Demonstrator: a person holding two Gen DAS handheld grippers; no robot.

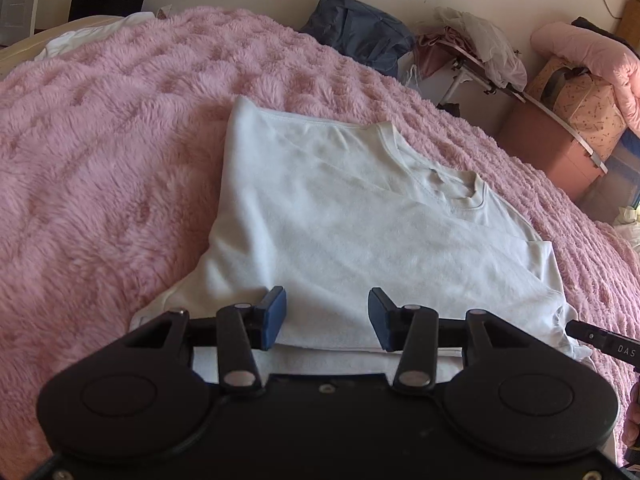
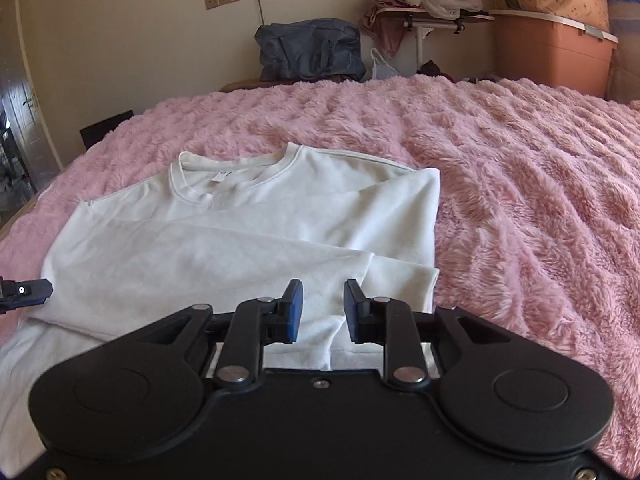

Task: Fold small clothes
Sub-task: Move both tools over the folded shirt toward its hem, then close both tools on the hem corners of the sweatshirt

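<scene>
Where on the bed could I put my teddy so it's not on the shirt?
On the bare pink blanket right of the white shirt, or between its collar and the bed's far edge. Beyond the bed it's crowded: blue bag, piled table.

A fluffy pink blanket (image 2: 500, 184) spreads under and beyond the jaws on every side; far ahead of them a dark blue bag (image 2: 310, 50) leans on the wall. To the right of the bag stands a small table (image 2: 436, 20) loaded with clothes; further right is an orange storage box (image 2: 552, 52).

Pink fluffy blanket (image 2: 520, 184) over the bed, partly folded white T-shirt (image 2: 248, 236) flat on it
</scene>
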